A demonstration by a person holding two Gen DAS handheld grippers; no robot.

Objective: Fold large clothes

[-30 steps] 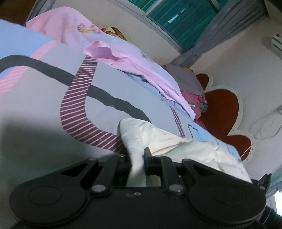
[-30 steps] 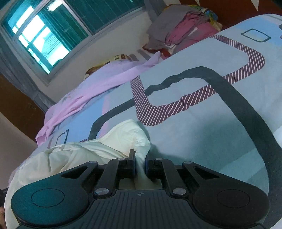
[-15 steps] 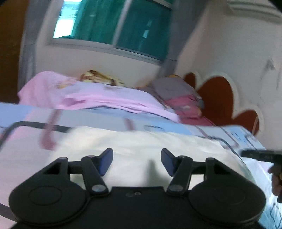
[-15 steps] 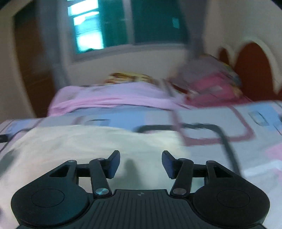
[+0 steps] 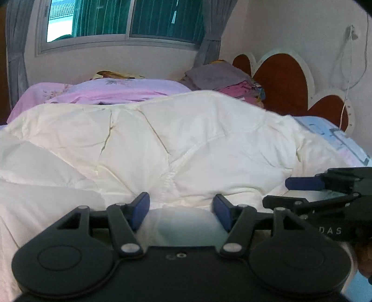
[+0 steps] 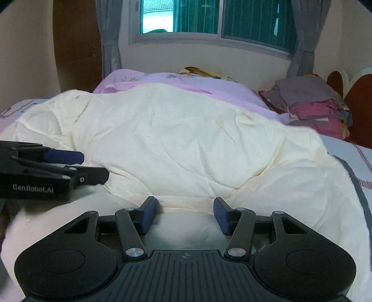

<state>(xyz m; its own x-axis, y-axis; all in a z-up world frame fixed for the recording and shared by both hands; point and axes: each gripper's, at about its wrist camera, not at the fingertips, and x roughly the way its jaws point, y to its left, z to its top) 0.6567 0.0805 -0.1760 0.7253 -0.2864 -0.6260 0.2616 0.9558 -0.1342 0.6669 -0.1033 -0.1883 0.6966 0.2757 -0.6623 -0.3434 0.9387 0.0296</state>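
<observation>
A large cream quilted garment (image 5: 176, 144) lies spread and rumpled across the bed; it also fills the right wrist view (image 6: 181, 144). My left gripper (image 5: 182, 210) is open and empty, its blue pads just above the garment's near edge. My right gripper (image 6: 184, 212) is open and empty at the near edge too. The right gripper shows from the side in the left wrist view (image 5: 325, 192); the left gripper shows from the side in the right wrist view (image 6: 51, 167). The two grippers sit side by side.
A pink-lilac blanket (image 5: 111, 93) lies behind the garment. A stack of folded grey and pink clothes (image 6: 311, 104) sits at the back right by the red and white headboard (image 5: 286, 79). The patterned bedsheet (image 6: 358, 167) shows at the right. A window (image 6: 216, 16) is behind.
Both grippers let go of the cream garment and opened. They swung from a tilted pose to level, and the garment now lies spread over the bed in front of them.
</observation>
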